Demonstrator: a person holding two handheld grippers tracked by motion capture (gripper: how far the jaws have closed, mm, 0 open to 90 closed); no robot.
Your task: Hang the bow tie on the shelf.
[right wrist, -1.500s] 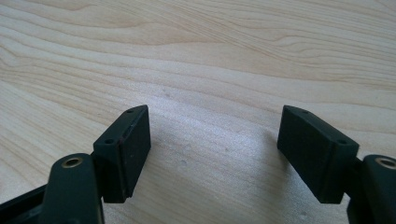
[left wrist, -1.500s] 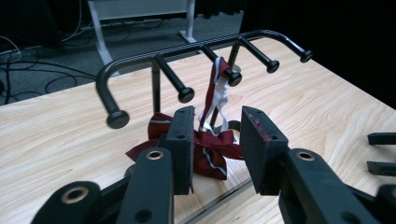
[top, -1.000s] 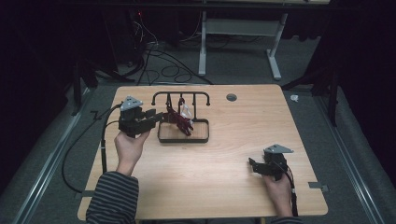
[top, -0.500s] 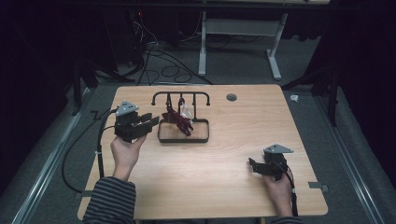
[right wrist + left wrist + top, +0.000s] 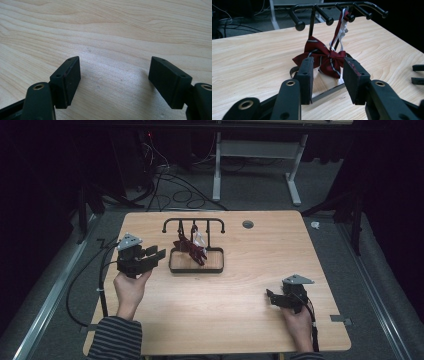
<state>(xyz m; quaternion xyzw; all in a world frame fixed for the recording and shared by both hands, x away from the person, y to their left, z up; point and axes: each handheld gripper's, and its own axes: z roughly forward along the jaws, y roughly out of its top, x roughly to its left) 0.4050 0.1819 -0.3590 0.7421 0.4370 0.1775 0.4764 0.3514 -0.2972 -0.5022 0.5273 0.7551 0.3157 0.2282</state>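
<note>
Two hands at the near edge of a light wooden table, each around a black two-jaw gripper. On the right side, the right hand down close to the table edge, with the right gripper low over bare wood, jaws wide apart, let go, nothing between them. On the left side, a grey striped sleeve, then the left hand, then the left gripper a little above the table and pointed at the rack, jaws apart and loose, pads touching nothing. Just past those jaws, a dark red bow tie with thin pale stripes, hung by its red and white strap from a peg of a black metal rack, its lower end down in the rack's flat tray. Near the left gripper but not touching it, and well apart from the right gripper. Farther back on the table, a small round grey cap. Past the table, black cables on a dark floor.
</note>
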